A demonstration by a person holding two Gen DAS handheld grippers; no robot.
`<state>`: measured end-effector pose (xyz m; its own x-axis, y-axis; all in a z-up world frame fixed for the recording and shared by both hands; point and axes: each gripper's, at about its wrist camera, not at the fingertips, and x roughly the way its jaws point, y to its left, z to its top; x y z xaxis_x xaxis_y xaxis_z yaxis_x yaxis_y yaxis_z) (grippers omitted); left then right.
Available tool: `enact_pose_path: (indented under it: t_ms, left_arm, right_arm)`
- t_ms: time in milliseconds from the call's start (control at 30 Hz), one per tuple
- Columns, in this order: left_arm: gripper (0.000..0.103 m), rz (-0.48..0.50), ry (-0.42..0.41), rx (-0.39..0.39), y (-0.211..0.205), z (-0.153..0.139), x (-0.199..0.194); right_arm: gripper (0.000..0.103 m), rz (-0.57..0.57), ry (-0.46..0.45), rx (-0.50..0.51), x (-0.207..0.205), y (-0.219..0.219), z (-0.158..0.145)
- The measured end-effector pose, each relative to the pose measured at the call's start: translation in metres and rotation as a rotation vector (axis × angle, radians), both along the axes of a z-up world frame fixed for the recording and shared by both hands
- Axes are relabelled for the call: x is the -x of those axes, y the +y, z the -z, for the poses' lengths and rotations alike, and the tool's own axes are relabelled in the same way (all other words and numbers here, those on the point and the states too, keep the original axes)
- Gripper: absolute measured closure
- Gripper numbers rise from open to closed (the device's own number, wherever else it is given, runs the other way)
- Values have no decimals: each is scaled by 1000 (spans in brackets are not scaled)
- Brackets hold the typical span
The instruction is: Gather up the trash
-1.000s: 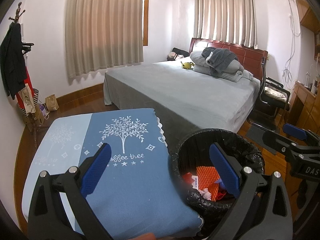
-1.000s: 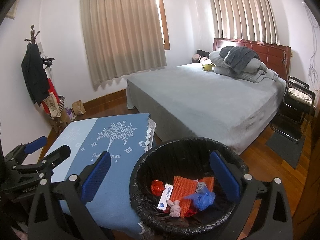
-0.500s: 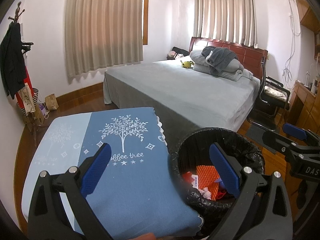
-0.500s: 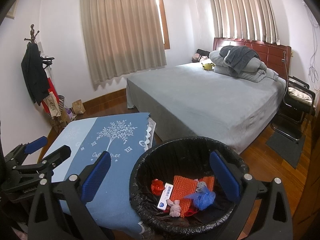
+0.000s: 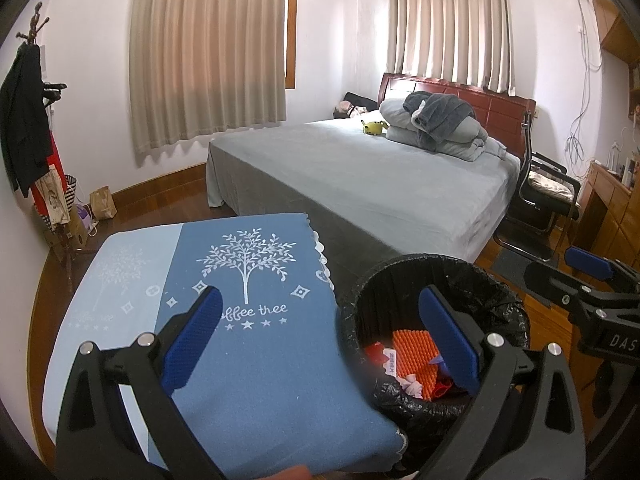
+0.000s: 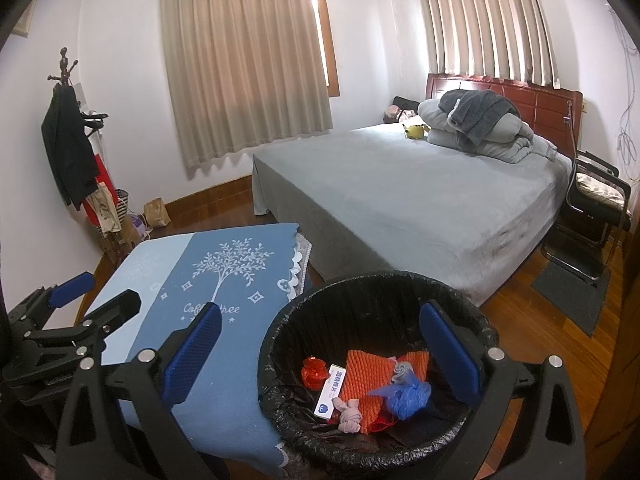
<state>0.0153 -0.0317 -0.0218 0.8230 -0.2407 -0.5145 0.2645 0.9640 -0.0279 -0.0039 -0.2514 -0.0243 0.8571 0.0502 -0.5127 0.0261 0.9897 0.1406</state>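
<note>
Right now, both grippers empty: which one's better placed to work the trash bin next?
Right, probably. The right gripper hangs open almost over the trash bin, looking straight down on the litter. The left gripper is also open but mostly over the blue cloth, bin off to its side.

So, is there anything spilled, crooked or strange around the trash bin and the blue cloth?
Nothing stands out. The trash lies inside the black-lined trash bin, none on the blue cloth beside it. The cloth lies flat. Both hand-held grippers, left and right, are open and empty.
</note>
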Motion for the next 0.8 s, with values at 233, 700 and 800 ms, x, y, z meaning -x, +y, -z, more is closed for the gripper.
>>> enact_pose_path:
  t_ms: [233, 700, 800]
  left_arm:
    - [7, 0, 1, -1, 0, -1, 0]
    - [7, 0, 1, -2, -1, -2, -1]
    - [7, 0, 2, -2, -1, -3, -1]
  right_arm:
    - [6, 0, 0, -1, 0, 0, 0]
    - [6, 0, 1, -2, 1, 0, 4]
    - [6, 0, 2, -1, 1, 0, 3]
